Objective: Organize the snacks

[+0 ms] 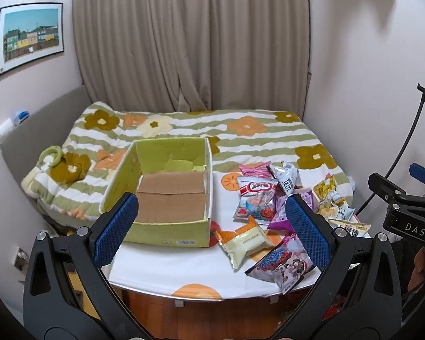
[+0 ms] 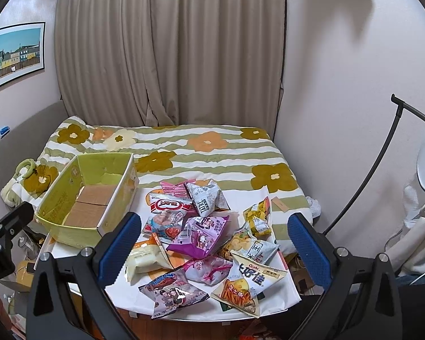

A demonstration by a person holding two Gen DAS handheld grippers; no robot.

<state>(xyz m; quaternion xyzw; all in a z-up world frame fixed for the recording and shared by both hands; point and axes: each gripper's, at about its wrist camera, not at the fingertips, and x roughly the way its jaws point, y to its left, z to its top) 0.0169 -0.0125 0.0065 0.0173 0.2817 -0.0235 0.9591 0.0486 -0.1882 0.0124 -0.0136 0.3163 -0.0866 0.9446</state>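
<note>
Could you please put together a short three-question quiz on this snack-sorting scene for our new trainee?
1. True or false: the green cardboard box already holds several snack packets.
2. Which packet lies nearest the table's front edge in the right wrist view? A. the pink packet at the back B. the Oishi packet C. the yellow packet
3. Fill in: both the left gripper and the right gripper are ____ and hold nothing.

Key
1. False: only its brown cardboard bottom shows.
2. B
3. open
</note>
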